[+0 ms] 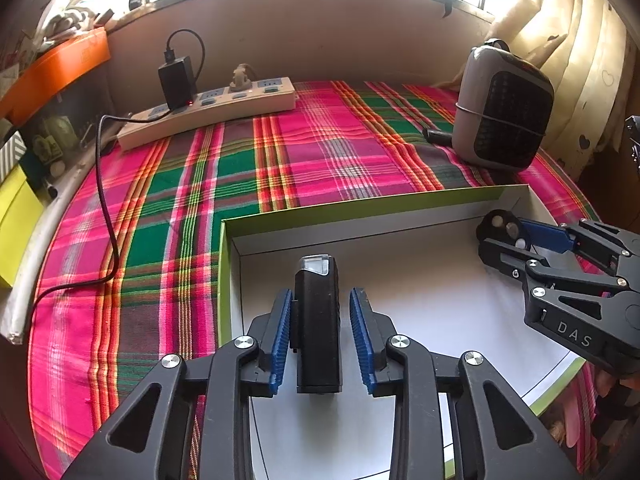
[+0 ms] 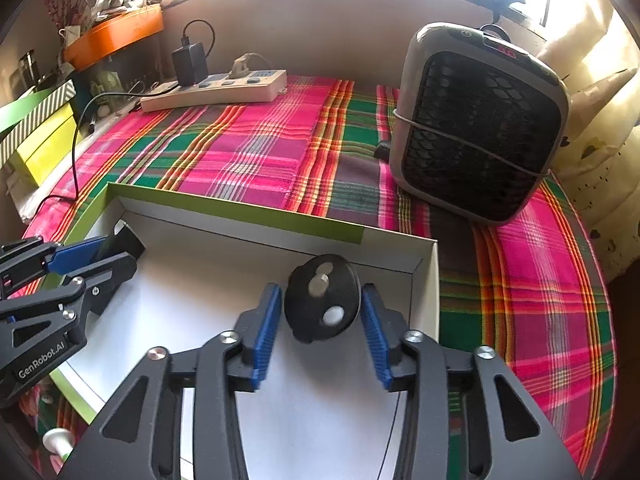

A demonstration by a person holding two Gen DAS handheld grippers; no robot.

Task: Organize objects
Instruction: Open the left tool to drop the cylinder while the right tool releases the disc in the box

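Between the left gripper's [image 1: 320, 336] parted pads lies the black device [image 1: 318, 320]

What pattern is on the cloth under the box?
The cloth is a pink, green and orange plaid, clearest in the right wrist view.

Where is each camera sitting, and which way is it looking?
Left wrist view: sits on the left gripper, looking down along its blue fingers at a black bar-shaped gadget lying in the white box; the right gripper shows at the right edge.
Right wrist view: sits on the right gripper, looking down at a round black disc between its fingers; the left gripper shows at the left edge.
Both see: box, plaid cloth, power strip, grey heater.
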